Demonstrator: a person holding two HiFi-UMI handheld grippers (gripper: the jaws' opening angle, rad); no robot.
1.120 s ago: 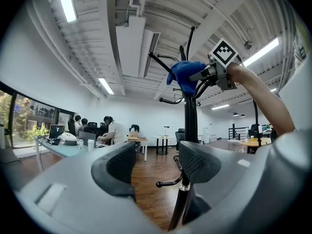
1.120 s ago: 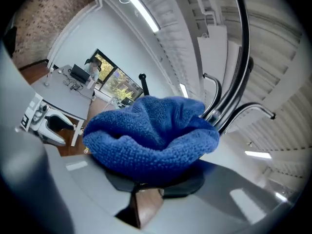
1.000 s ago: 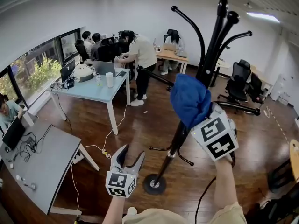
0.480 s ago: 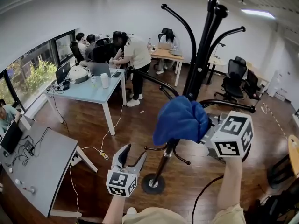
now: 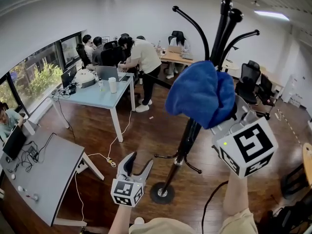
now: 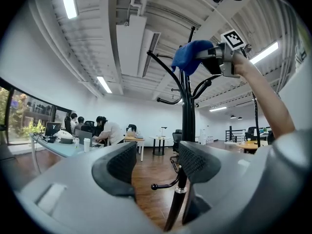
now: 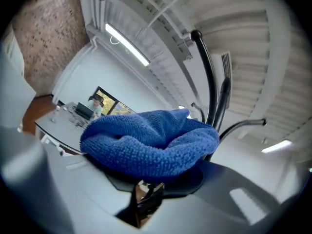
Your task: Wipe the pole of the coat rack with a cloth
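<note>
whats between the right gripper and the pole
The cloth: the right gripper is shut on it and seems to press it against the pole. The head view shows this best.

Light: bright and even, from ceiling strip lights (image 6: 68,1) and daylight through the windows (image 5: 29,79).
Shadows: soft on the wood floor (image 5: 146,130).
Distortion: strong fisheye bending, dark corners.
Focus: nearest foreground blurred.

A fluffy blue cloth (image 5: 202,94) is sitting bunched against the upper pole (image 5: 186,138) of a black coat rack (image 5: 193,126), just below its curved hooks. The rack is standing upright on a round base on the wood floor.
</note>
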